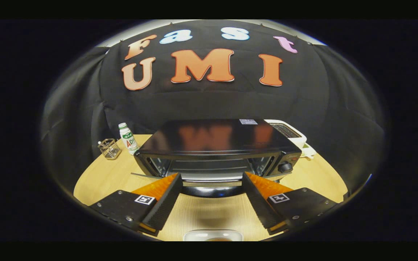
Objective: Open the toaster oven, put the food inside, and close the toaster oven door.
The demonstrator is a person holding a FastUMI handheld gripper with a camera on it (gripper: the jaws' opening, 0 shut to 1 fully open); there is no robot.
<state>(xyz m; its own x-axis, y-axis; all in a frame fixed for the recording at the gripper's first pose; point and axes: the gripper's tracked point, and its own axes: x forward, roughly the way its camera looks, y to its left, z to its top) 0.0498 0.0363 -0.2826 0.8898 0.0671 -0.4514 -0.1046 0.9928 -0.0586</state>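
Observation:
A black toaster oven (216, 139) stands on the wooden table (96, 181), just ahead of my fingertips. Its door (212, 188) is folded down toward me and I see it almost edge-on, with the wire rack (209, 165) inside exposed. A control knob (285, 167) sits at the oven's right front. My gripper (212, 175) is open, its tips level with the door's front edge, one on each side, and nothing is held. Close below the fingers lies a white plate (212, 235); something brownish on it barely shows.
Left of the oven stand a small white drink bottle (128, 137) and a wire cup (109, 148). A white pop-up toaster (289, 132) sits behind the oven's right side. Bare tabletop stretches between the fingers and the plate.

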